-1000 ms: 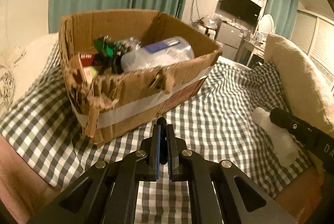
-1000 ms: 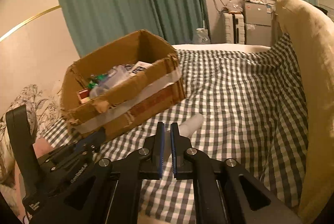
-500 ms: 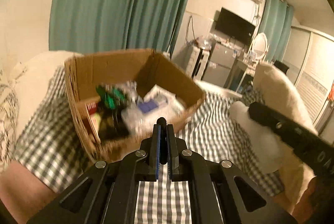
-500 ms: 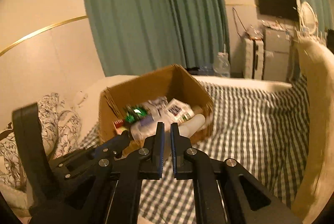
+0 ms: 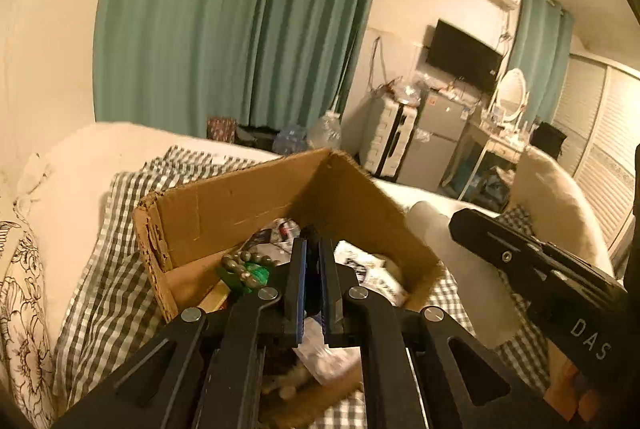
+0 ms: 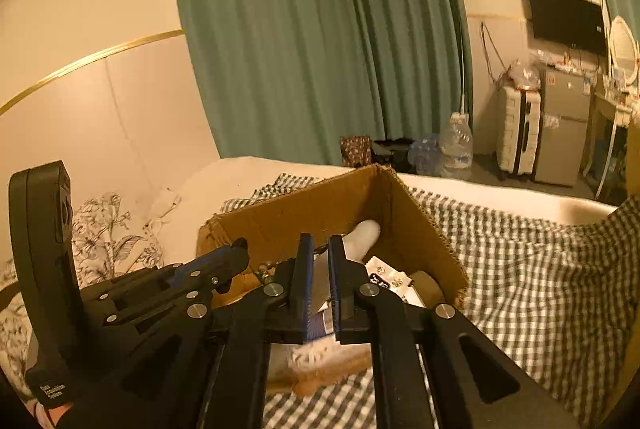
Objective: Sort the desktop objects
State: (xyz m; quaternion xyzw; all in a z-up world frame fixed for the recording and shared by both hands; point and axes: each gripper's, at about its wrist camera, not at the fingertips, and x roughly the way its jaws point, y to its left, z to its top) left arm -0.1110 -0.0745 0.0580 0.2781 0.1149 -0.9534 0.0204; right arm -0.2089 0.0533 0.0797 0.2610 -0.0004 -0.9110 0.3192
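Over the open cardboard box [image 6: 340,205] on the bed's checked cloth [image 6: 520,269], the right tongs [image 6: 320,249] grasp a white bottle [image 6: 366,233], seemingly poised to drop it in, beside the clenched, seemingly empty left tongs [image 5: 312,249]; blur and the tongs hide most box contents.

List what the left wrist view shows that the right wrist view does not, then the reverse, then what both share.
Left wrist only: the white bottle seen from the side, clamped in the right tool, and green beads in the box. Right wrist only: the left tool from the side and a gold wall strip. Both: the cardboard box, checked cloth, teal curtain.
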